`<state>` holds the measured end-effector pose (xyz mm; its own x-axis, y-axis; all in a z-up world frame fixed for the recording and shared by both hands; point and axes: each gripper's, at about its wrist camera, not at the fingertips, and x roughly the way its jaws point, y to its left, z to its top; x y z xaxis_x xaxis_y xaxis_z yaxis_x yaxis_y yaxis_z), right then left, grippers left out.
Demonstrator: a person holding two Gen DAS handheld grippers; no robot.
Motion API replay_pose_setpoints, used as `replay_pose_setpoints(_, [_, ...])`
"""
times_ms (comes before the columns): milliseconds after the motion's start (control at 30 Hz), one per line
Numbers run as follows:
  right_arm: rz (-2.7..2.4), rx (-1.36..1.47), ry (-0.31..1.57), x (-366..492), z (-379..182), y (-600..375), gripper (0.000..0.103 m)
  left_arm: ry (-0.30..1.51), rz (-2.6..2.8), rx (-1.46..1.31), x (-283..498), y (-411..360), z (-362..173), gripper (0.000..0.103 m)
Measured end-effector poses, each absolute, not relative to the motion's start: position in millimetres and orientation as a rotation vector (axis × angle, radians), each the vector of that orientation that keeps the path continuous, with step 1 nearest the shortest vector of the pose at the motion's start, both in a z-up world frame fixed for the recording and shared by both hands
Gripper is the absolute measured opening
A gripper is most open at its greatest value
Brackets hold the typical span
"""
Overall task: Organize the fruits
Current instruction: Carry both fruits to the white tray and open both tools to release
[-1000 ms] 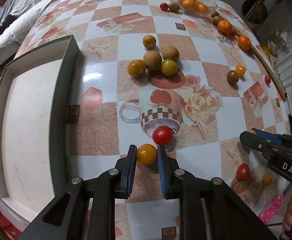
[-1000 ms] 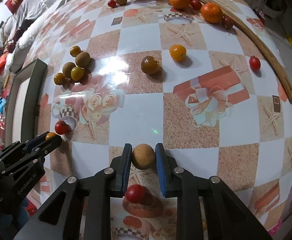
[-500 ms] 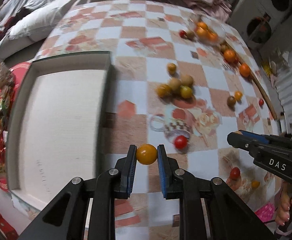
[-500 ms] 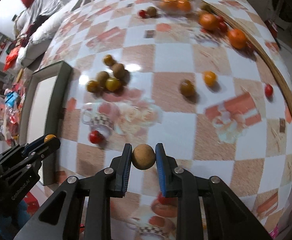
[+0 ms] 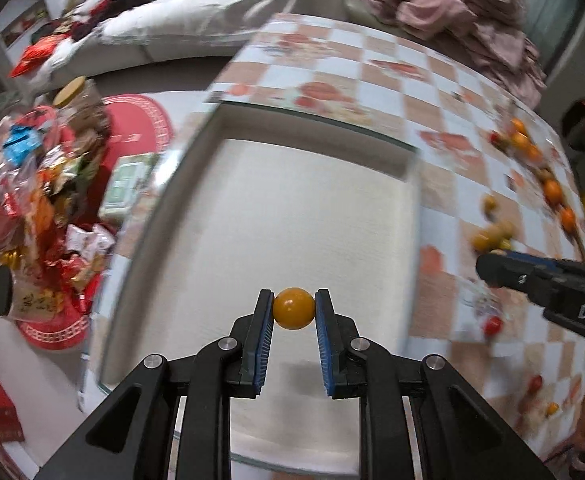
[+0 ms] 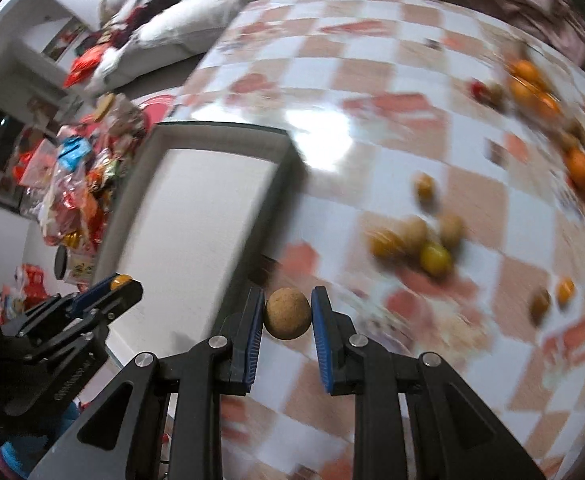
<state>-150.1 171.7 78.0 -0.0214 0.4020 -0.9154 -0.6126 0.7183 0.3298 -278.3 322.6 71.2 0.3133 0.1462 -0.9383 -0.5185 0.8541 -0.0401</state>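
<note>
Both grippers moved over to tray point(image 5: 308, 216): L gripper point(image 5: 294, 310) pinching orange tomato point(image 5: 294, 309), R gripper point(image 6: 287, 318) clamping brown fruit point(image 6: 287, 319).

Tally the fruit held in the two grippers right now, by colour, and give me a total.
Orange fruit, held in the left gripper: 1
Brown fruit, held in the right gripper: 1
Total: 2

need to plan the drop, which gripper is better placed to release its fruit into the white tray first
Left. The left gripper holds its round orange fruit over the white dark-rimmed tray; the right gripper holds its brown speckled fruit beside the rim.
</note>
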Motion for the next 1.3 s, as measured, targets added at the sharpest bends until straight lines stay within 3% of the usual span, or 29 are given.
replay_pose_setpoints(300, [0.863,-0.274,1.365,-138,50,258,0.026,1.173,0.519,-0.383,-264,377,39,0.022])
replay_pose_setpoints(733, [0.837,-0.392,1.324,-134,23,289,0.026,1.202,0.523,-0.345,-247,389,15,0.023])
replay_pose_setpoints(800, [0.844,-0.404,1.318,-135,22,289,0.027,1.208,0.519,-0.341,-247,388,13,0.029])
replay_pose_setpoints(833, [0.85,-0.401,1.32,-134,22,289,0.028,1.207,0.524,-0.327,-247,387,13,0.037])
replay_pose_setpoints(867, [0.857,-0.396,1.322,-134,22,289,0.032,1.206,0.527,-0.318,-247,387,14,0.066])
replay_pose_setpoints(900, [0.864,-0.389,1.327,-134,22,289,0.034,1.189,0.541,-0.303,-249,385,16,0.081])
replay_pose_setpoints(967, [0.864,-0.379,1.332,-133,23,289,0.056,1.162,0.546,-0.279,-250,384,21,0.081])
replay_pose_setpoints(1233, [0.879,-0.25,1.329,-128,44,274,0.08,1.207,0.526,-0.258,-250,377,25,0.081])
replay_pose_setpoints(1300, [0.873,-0.22,1.318,-127,53,264,0.08,1.218,0.519,-0.247,-249,371,28,0.081])
